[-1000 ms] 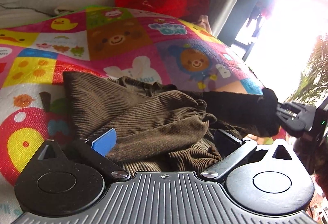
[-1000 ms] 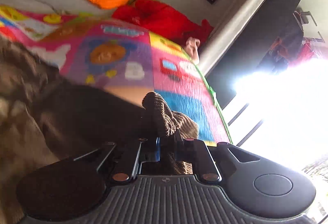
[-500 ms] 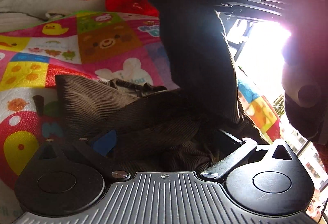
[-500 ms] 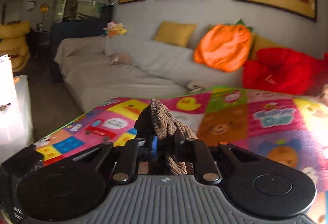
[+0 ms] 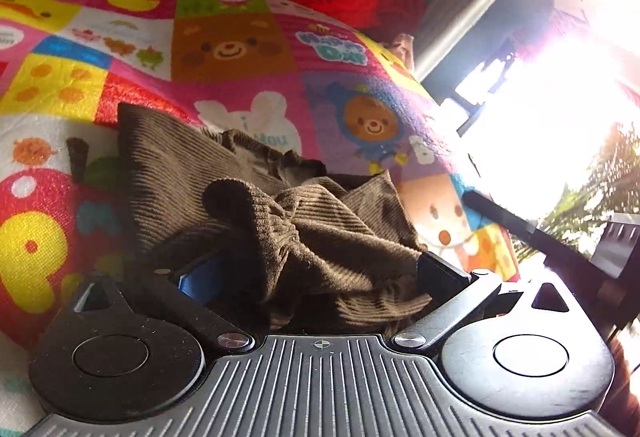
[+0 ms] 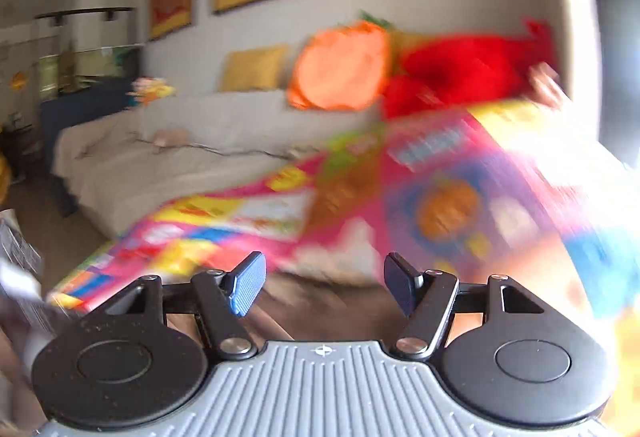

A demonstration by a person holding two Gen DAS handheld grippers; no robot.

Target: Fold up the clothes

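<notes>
Between left gripper (image 5: 316,271) fingers: brown garment (image 5: 256,205).

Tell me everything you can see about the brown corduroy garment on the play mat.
The brown corduroy garment is ribbed, soft-looking fabric, bunched in loose folds rather than flat. One flatter panel stretches toward the upper left; a rolled hem or cuff bulges near the middle. It lies on the colourful cartoon play mat. Its near edge sits between the fingers of the left gripper, covering the space there; whether the pads press it cannot be told. The right gripper is opening with nothing between its fingers.
</notes>
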